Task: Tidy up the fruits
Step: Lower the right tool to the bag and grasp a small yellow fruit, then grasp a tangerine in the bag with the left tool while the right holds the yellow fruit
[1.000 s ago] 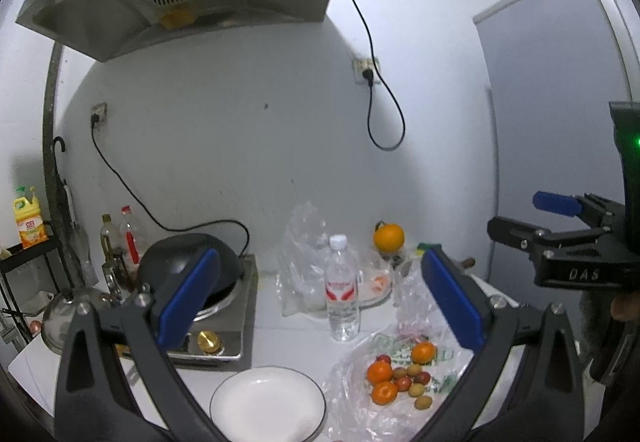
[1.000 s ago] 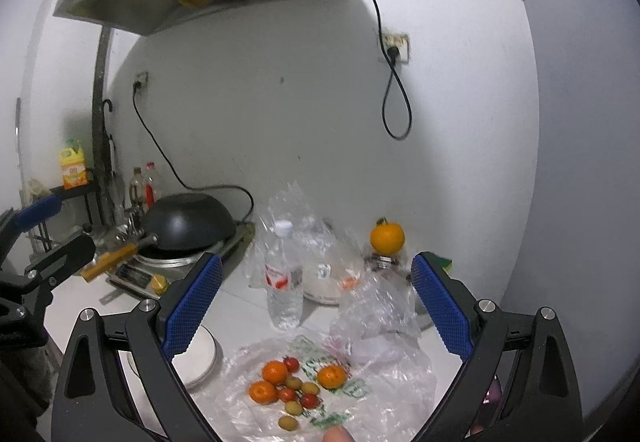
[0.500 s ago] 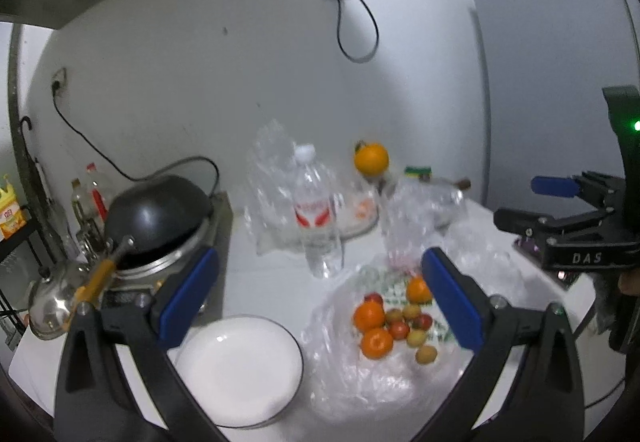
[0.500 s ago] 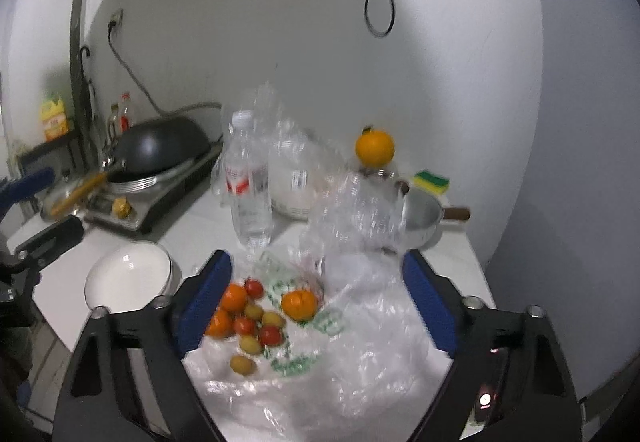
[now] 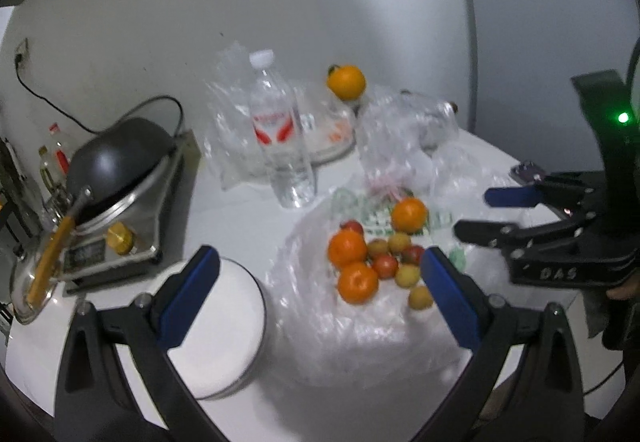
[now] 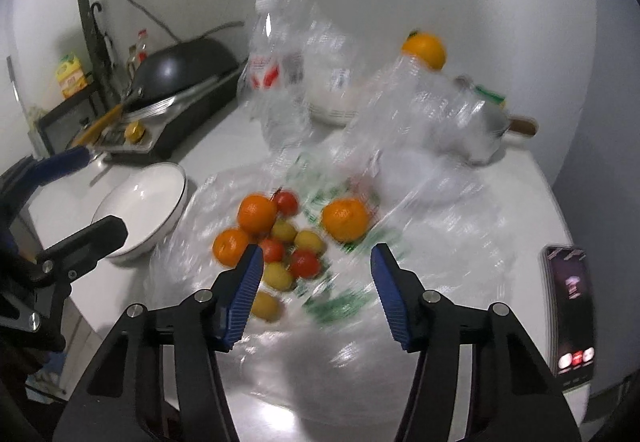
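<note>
Left tongs point(image 5: 320, 274) are spread wide, gripping nothing. Right tongs point(image 6: 316, 266) are closing, nothing between them yet, just above the fruit pile point(image 6: 280, 238).

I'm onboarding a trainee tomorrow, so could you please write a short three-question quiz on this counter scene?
1. True or false: the white plate already holds fruit.
2. How many oranges lie on the plastic bag?
3. The right gripper holds: A) an orange B) a tomato C) nothing.

Key:
1. False; it is bare.
2. Three; a fourth sits apart near the wall.
3. C; its jaws are closing with nothing between them.
</note>
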`<state>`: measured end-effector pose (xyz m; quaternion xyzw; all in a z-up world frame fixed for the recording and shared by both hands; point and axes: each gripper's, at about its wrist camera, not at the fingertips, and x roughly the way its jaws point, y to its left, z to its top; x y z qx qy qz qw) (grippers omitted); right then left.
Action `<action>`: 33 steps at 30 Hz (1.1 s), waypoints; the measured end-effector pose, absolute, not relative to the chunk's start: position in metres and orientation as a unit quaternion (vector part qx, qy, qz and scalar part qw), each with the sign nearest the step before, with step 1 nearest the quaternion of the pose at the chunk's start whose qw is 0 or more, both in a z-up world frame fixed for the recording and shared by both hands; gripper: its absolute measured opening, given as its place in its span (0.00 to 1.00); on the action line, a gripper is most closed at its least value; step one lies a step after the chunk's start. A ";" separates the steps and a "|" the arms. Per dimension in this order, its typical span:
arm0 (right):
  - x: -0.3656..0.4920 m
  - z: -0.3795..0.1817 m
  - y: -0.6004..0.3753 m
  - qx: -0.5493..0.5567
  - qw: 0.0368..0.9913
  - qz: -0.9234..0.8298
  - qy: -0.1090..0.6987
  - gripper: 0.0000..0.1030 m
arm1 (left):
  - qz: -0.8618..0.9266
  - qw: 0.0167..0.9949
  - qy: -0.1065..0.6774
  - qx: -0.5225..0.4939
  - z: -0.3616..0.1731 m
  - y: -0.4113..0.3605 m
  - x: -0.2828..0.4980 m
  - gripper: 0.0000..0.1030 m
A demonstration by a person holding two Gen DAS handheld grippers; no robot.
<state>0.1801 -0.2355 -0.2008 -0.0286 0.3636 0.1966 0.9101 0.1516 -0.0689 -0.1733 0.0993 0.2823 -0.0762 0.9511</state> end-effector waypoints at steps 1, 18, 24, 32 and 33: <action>0.180 -0.207 -0.232 -0.029 0.906 0.199 0.372 0.57 | -0.078 0.949 0.288 0.100 -0.178 -0.069 0.152 0.98; 0.194 -0.256 -0.196 -0.042 0.867 0.231 0.440 0.43 | -0.087 0.933 0.337 0.097 -0.210 -0.056 0.151 0.86; 0.193 -0.263 -0.193 -0.056 0.860 0.240 0.446 0.27 | -0.091 0.928 0.342 0.117 -0.215 -0.063 0.157 0.74; 0.193 -0.249 -0.210 -0.033 0.874 0.245 0.419 0.27 | -0.103 0.919 0.351 0.145 -0.222 -0.081 0.171 0.69; 0.193 -0.247 -0.213 -0.029 0.876 0.244 0.415 0.27 | -0.107 0.919 0.351 0.148 -0.223 -0.084 0.174 0.69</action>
